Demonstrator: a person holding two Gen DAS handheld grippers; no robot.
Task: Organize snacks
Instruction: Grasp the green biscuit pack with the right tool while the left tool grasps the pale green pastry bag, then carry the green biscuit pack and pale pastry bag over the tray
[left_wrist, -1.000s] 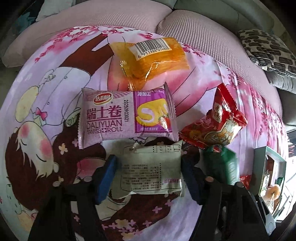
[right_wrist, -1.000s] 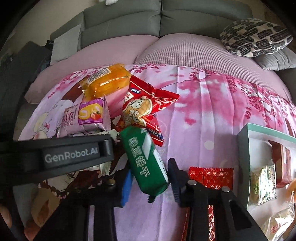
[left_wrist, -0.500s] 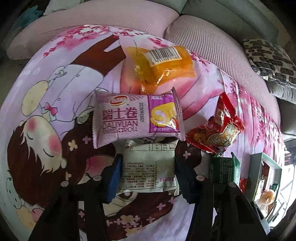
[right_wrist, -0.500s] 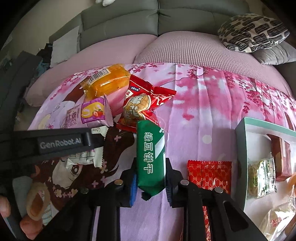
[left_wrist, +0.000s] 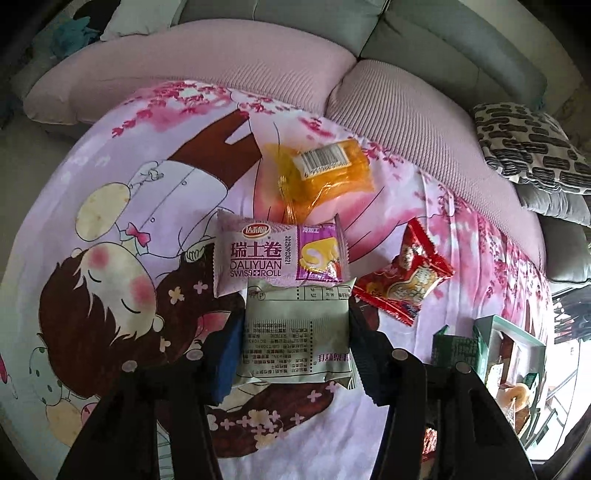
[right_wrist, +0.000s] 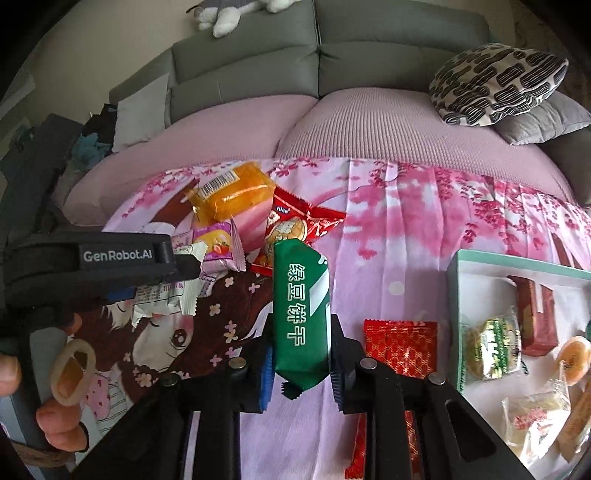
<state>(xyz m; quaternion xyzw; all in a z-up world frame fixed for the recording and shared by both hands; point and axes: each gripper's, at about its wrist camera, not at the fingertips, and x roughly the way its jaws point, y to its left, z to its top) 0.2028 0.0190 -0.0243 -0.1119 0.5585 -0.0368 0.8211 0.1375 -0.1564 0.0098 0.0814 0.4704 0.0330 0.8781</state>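
Now both hands are lifting at once. On the left, the left gripper (left_wrist: 293, 354) is clamping the pale green packet (left_wrist: 295, 338) across its width; a second ago its jaws were standing wider around that packet, and they have since been closing onto it. The packet is coming up off the cartoon blanket (left_wrist: 122, 229), its far edge tucked just under the purple Swiss roll pack (left_wrist: 280, 254), so that pack may get nudged. Beyond it, the orange packet (left_wrist: 325, 177) is lying clear.

In the middle, the red snack bag (right_wrist: 295, 229) is lying just behind the green biscuit pack (right_wrist: 301, 314), which the right gripper (right_wrist: 301, 365) is now pinching firmly by its near end, pack pointing away; a second ago the pack was lying slanted between looser jaws.

Over on the right, the box (right_wrist: 453, 295) is waiting with open floor at its near left, and bare blanket is leaving a free path, apart from the flat red sachet (right_wrist: 400, 347) just beside the gripper.
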